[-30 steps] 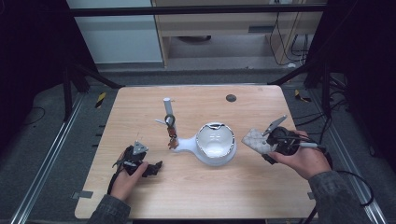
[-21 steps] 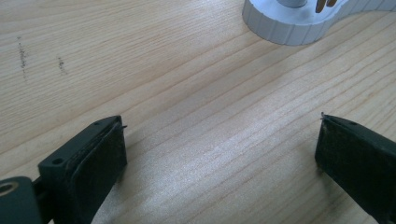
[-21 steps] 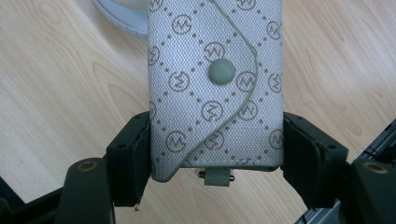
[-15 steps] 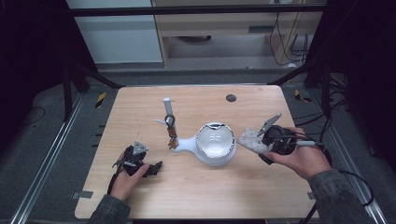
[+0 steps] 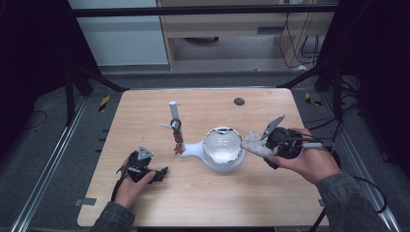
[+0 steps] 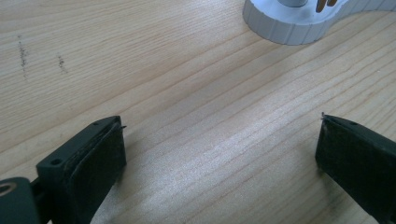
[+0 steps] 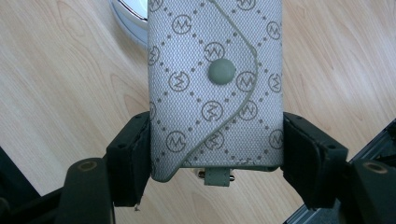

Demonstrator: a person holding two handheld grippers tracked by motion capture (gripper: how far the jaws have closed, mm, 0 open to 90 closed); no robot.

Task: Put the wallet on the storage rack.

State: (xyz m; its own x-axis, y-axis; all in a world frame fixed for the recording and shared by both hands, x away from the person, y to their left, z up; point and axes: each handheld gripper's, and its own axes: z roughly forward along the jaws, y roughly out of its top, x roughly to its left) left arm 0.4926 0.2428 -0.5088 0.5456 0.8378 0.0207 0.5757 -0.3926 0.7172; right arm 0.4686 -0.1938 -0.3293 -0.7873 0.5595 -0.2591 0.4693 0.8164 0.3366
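So the right gripper (image 5: 267,140) has its jaws clamped on the two long edges of a small grey pouch (image 7: 215,88), a woven fabric thing with a repeating monogram print, a curved flap and a round snap button in the middle. From the right gripper view the pouch runs straight out between the jaws, with a little tab sticking out of its near end, and the wood bench (image 5: 145,116) shows underneath it. In the high view the pouch (image 5: 255,143) sits just off the right rim of a white bowl-shaped dish (image 5: 221,147), which has a glossy inside and a white arm running off to the left. That arm leads to a small white post (image 5: 172,112) with a key ring and some brownish keys (image 5: 177,139) hanging off it. Over on the left, the left gripper (image 5: 159,172) is low by the front left part of the bench, well apart from the dish, and its jaws are spread wide with nothing but bare wood grain between them. The left gripper view also catches a ribbed white base (image 6: 299,23) at the top edge. A small dark round spot (image 5: 239,101) sits near the far edge of the bench.
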